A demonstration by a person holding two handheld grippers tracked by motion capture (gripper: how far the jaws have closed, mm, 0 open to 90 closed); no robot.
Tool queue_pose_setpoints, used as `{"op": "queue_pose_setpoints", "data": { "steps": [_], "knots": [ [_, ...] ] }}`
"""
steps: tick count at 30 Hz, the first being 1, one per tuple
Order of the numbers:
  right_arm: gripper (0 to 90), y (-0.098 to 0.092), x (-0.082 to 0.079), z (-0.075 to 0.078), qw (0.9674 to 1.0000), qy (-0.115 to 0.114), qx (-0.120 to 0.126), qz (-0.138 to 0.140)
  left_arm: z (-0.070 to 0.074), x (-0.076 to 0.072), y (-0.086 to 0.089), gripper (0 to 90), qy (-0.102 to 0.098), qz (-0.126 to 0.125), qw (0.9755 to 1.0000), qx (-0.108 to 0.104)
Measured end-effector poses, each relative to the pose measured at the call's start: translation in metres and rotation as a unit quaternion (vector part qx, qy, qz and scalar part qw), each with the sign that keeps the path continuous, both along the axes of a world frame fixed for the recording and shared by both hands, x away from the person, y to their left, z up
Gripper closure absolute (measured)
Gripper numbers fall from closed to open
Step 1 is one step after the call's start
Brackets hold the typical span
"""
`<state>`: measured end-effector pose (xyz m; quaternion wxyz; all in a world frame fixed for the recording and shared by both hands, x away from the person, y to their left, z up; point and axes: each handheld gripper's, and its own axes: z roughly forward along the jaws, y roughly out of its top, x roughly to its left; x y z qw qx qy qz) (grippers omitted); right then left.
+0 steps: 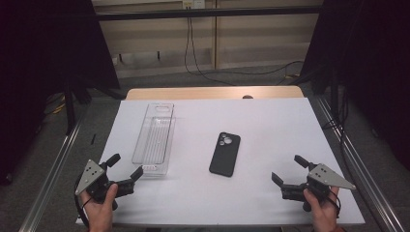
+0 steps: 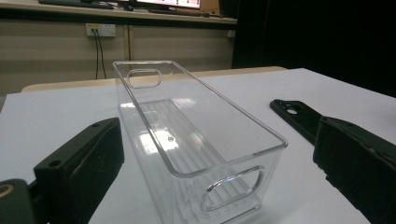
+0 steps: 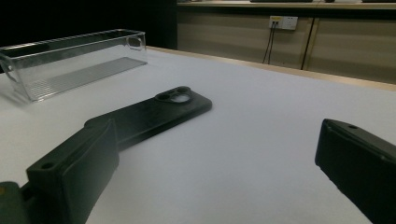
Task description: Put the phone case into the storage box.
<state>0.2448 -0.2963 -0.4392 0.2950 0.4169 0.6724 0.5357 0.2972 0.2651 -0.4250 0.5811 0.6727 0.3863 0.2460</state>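
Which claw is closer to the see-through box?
The left gripper. Its jaws sit right by the clear box; the right gripper is far across the table, past the phone.

white table (image 1: 270, 121) | clear plastic bin (image 1: 153, 137) left | black phone (image 1: 225, 153) face down, centre

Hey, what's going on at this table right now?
A person sits at a white table with a two-jaw gripper in each hand, and neither is holding anything. The left gripper has its jaws open just short of the near end of an empty clear bin. The right gripper is open too, resting near the table's front right. A black phone lies camera side up between them, untouched.
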Motion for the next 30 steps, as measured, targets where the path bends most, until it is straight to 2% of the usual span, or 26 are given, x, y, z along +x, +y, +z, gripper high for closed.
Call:
{"op": "queue_pose_setpoints", "data": {
  "steps": [4,12,19,24,30],
  "knots": [
    [0.0,0.003,0.002,-0.001,1.0000,0.002,0.003,0.005,0.000,0.002,-0.002,2.0,0.003,-0.004,0.9999,0.009],
    [0.0,0.015,0.005,0.000,0.9996,0.000,0.009,0.027,0.000,0.001,-0.003,1.8,0.001,-0.007,1.0000,0.007],
    [0.0,0.023,0.011,0.000,0.9991,-0.002,0.004,0.042,0.000,0.002,-0.002,1.6,0.001,-0.008,0.9999,0.008],
    [0.1,0.027,0.014,0.000,0.9990,-0.003,0.006,0.045,0.000,0.002,-0.003,1.6,0.003,-0.009,1.0000,0.004],
    [0.4,0.031,0.021,-0.001,0.9987,-0.002,0.003,0.051,0.000,0.003,-0.004,1.6,0.003,-0.010,0.9999,0.009]
  ]
}}
